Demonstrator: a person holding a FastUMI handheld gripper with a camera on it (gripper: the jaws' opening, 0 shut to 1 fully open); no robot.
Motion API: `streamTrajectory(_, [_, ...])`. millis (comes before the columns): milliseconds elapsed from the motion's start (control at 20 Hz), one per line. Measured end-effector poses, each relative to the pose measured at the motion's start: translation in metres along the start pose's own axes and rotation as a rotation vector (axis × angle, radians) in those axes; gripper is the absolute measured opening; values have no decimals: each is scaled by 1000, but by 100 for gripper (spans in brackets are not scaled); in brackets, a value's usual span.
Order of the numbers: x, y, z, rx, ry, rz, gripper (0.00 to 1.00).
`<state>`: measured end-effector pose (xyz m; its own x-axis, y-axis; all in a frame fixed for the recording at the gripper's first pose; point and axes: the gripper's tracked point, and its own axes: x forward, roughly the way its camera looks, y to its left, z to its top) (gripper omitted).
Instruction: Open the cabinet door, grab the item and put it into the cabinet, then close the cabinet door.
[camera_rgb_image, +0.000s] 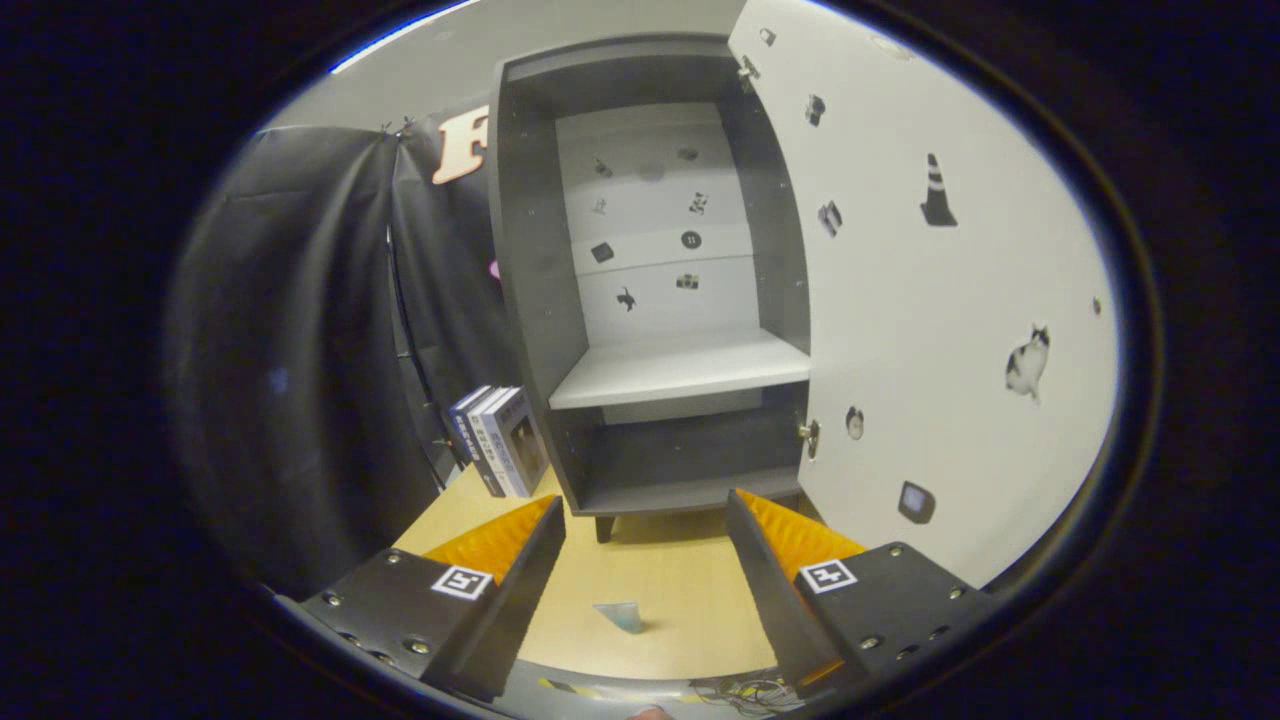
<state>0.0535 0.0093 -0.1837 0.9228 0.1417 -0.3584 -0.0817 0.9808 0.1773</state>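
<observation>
A dark grey cabinet (640, 300) stands ahead of me on a pale wooden tabletop (660, 580). Its white door (950, 320) is swung wide open to the right, dotted with small stickers. Inside, a white shelf (680, 368) is bare, and the lower compartment (690, 465) beneath it looks bare too. A small bluish-grey wedge-shaped item (620, 616) lies on the tabletop between my fingers, close in. My gripper (646, 520) is open, held above the table a short way before the cabinet, nothing between its fingers.
Two or three upright books (500, 440) lean beside the cabinet's left side. Black cloth hangs along the left. Some cables (750, 692) lie at the table's near edge. The open door walls off the right side.
</observation>
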Motion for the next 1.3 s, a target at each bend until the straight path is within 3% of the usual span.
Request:
streamTrajectory(450, [72,30,-123,-29,231,40,96])
streamTrajectory(1000, [115,11,-247,-62,408,-65,95])
streamTrajectory(1200, [116,8,-249,-72,394,-80,52])
streamTrajectory(1300, [115,10,-238,-81,370,-66,52])
